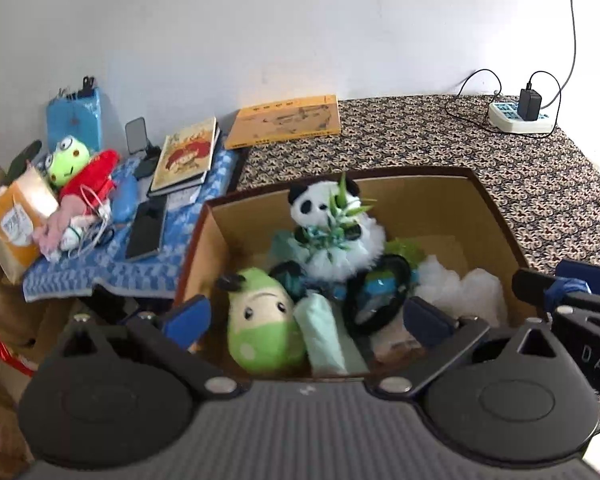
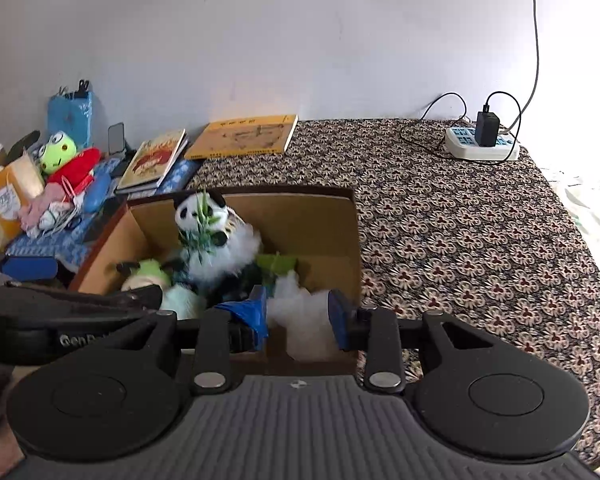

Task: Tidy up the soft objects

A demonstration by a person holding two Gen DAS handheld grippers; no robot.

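An open cardboard box [image 1: 204, 248] [image 2: 340, 248] stands on the patterned cover. In it are a panda plush [image 1: 332, 224] [image 2: 216, 232], a green and cream plush [image 1: 260, 320] [image 2: 148, 272], a mint cloth [image 1: 326, 332] and white stuffing [image 1: 460, 292] [image 2: 300, 320]. My left gripper [image 1: 308, 322] hangs over the box's near side, open wide and holding nothing. My right gripper [image 2: 298, 316] is at the box's near right corner, open. The white stuffing shows between its blue pads [image 2: 340, 320], lying lower in the box. A green frog plush in red [image 1: 72, 164] [image 2: 60, 156] lies at the far left.
A blue checked cloth [image 1: 112, 268] at the left carries books [image 1: 188, 156], a dark phone [image 1: 148, 228] and an orange paper bag [image 1: 16, 216]. A yellow book [image 1: 284, 120] lies by the wall. A power strip with a charger [image 1: 520, 116] [image 2: 484, 140] sits at the back right.
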